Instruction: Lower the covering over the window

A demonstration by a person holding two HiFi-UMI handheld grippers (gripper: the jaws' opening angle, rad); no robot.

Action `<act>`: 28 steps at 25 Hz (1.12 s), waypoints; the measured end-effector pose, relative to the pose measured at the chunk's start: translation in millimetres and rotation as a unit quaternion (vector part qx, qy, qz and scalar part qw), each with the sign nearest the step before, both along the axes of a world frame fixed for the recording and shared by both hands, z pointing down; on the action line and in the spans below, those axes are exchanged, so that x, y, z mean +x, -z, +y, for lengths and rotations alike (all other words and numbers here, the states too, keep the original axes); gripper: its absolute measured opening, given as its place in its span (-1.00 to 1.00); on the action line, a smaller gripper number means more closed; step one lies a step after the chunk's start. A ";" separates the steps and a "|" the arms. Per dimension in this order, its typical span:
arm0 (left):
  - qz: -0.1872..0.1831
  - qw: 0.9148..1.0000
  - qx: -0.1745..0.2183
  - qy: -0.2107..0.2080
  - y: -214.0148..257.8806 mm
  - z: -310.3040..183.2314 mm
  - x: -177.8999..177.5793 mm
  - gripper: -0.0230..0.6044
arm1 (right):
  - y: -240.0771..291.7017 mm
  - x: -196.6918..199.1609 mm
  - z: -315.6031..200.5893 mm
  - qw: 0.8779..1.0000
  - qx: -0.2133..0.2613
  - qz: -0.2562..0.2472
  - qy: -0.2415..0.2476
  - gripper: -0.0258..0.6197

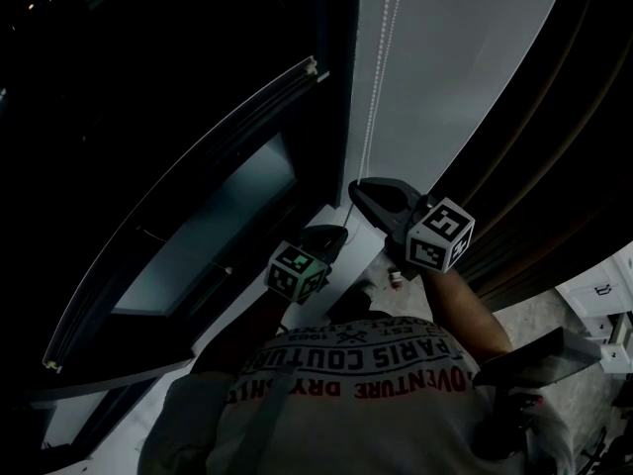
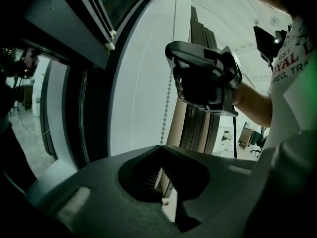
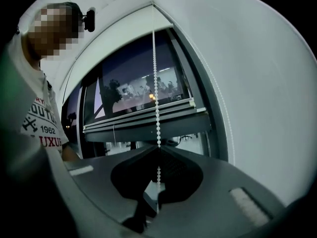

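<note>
Left gripper (image 2: 161, 148) and right gripper (image 3: 158, 155) fingers clench the bead chain (image 3: 156, 83); the roller blind (image 3: 133, 90) bottom rail (image 3: 143, 114), at their ten o'clock, hangs only partway down the window (image 1: 213, 245), lower glass uncovered.

I'm seeing a white beaded cord (image 3: 157, 98), probably smooth plastic, and a pale-grey wall (image 3: 257, 83) looking matt and smooth.

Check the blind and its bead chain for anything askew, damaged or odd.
Nothing stands out. The bead chain hangs straight and unbroken into the left gripper and the right gripper, both shut on it. The blind's bottom bar sits partway down the window with no visible tear or sag, though the dim light could hide fine damage.
</note>
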State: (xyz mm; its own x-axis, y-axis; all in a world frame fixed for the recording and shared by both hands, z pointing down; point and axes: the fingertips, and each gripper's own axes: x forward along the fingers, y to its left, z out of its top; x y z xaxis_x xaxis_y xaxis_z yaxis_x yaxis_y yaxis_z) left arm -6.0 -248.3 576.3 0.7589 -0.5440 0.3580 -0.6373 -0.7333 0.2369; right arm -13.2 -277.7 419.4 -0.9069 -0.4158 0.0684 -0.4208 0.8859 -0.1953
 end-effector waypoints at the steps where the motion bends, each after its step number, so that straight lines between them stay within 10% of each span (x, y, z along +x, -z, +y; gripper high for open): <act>1: -0.006 1.000 -0.004 0.000 -4.4 1.9 -0.8 -0.91 | -5.4 -0.4 1.1 1.000 -0.003 0.003 0.000 -0.89; 20: -0.126 0.986 -0.098 -0.042 -117.8 69.0 -16.5 -0.91 | -131.6 -17.6 35.0 0.992 -0.088 0.089 0.005 -0.89; 28: -0.126 0.990 -0.062 -0.030 -90.0 62.4 -28.9 -0.71 | -129.5 -18.4 35.4 0.993 -0.087 0.085 -0.002 -0.89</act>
State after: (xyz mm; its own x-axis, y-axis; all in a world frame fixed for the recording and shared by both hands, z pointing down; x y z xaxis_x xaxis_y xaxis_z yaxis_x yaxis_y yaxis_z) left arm -35.0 -185.9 666.4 0.6668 -0.4401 0.6013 -0.6433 -0.7473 0.1663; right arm -31.7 -242.4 549.0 -0.8743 -0.3883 0.2912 -0.4646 0.8430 -0.2710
